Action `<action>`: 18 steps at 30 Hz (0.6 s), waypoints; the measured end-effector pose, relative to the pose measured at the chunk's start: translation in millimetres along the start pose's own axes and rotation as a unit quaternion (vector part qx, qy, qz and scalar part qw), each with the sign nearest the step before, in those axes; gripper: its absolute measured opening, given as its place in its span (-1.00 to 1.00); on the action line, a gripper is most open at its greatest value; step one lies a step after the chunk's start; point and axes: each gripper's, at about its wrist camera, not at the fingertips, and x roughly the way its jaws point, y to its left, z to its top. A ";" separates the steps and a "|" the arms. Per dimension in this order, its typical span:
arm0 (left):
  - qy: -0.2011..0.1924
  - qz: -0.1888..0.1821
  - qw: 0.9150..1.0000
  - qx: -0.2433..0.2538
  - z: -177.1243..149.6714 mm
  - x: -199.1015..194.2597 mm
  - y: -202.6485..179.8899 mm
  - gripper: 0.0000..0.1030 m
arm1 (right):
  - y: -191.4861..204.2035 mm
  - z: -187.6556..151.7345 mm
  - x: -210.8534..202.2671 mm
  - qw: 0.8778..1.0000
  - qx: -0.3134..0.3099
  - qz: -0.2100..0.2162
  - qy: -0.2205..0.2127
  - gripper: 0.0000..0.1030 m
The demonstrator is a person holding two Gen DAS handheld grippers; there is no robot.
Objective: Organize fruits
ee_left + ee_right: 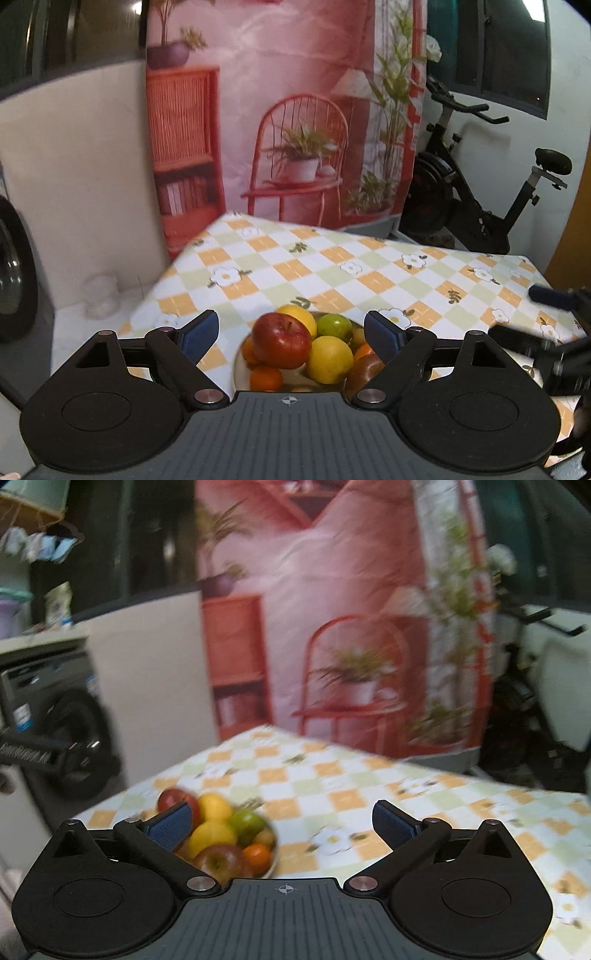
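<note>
Fruit fills a shallow pale bowl [238,363] on the checked, flower-printed table [332,266]: red apple [281,340] on top, yellow lemons [328,359] and a green lime [334,328] beside it; left hand-held gripper [291,334] and right hand-held gripper [282,825] both gape wide, holding nothing
</note>
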 end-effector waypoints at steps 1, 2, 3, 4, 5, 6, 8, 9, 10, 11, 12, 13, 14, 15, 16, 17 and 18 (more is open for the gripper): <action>-0.005 0.001 1.000 0.002 0.6 -6.0 -1.2 0.71 | 0.1 3.6 -6.2 1.000 0.005 -0.008 -0.007 0.99; -0.010 0.003 1.000 0.002 1.3 -12.4 -2.1 0.73 | 0.0 6.9 -12.4 1.000 0.011 -0.012 -0.013 0.99; -0.014 0.004 1.000 0.002 0.8 -17.7 -2.9 0.74 | 0.1 10.1 -18.2 1.000 0.017 -0.016 -0.017 0.99; -0.017 0.004 1.000 0.001 1.1 -21.6 -3.0 0.76 | 0.6 12.9 -23.5 0.999 0.022 -0.022 -0.021 0.99; -0.019 0.005 1.000 0.001 1.6 -25.8 -3.9 0.76 | 1.5 15.6 -28.3 0.999 0.024 -0.029 -0.022 0.99; -0.021 0.004 1.000 0.000 1.9 -30.2 -4.9 0.77 | 2.9 17.1 -32.3 0.999 0.025 -0.035 -0.021 0.99; -0.028 0.009 1.000 0.008 1.8 -37.7 -8.3 0.78 | 5.3 19.1 -38.0 0.998 0.028 -0.048 -0.016 0.99; -0.032 0.016 0.999 0.014 0.6 -40.6 -11.1 0.79 | 6.3 19.6 -40.4 0.998 0.031 -0.052 -0.014 0.99; -0.036 0.023 0.999 0.021 -0.9 -43.8 -13.9 0.81 | 7.8 19.4 -42.9 0.998 0.033 -0.056 -0.012 0.99; -0.039 0.029 0.998 0.026 -2.0 -45.9 -16.1 0.83 | 8.6 19.0 -44.5 0.998 0.036 -0.060 -0.011 0.99; -0.042 0.032 0.998 0.031 -3.4 -48.2 -18.2 0.85 | 9.2 18.6 -46.4 0.997 0.038 -0.063 -0.010 0.99; -0.042 0.030 0.998 0.033 -4.9 -49.0 -19.5 0.86 | 10.2 18.0 -48.0 0.997 0.039 -0.065 -0.009 0.99; -0.042 0.027 0.998 0.034 -6.6 -50.7 -20.3 0.87 | 10.1 17.5 -49.5 0.997 0.041 -0.068 -0.007 0.99; -0.040 0.024 0.998 0.034 -9.1 -52.4 -21.8 0.87 | 10.7 17.2 -49.9 0.997 0.043 -0.070 -0.004 0.99; -0.037 0.021 0.999 0.034 -11.2 -52.6 -22.7 0.87 | 10.9 16.1 -50.4 0.997 0.044 -0.071 -0.001 0.99; -0.035 0.017 0.999 0.035 -13.7 -52.6 -24.0 0.87 | 12.7 14.1 -51.5 0.996 0.043 -0.072 0.002 0.99; -0.033 0.015 0.999 0.035 -16.3 -52.8 -24.2 0.87 | 13.3 12.6 -51.4 0.997 0.043 -0.070 0.006 0.99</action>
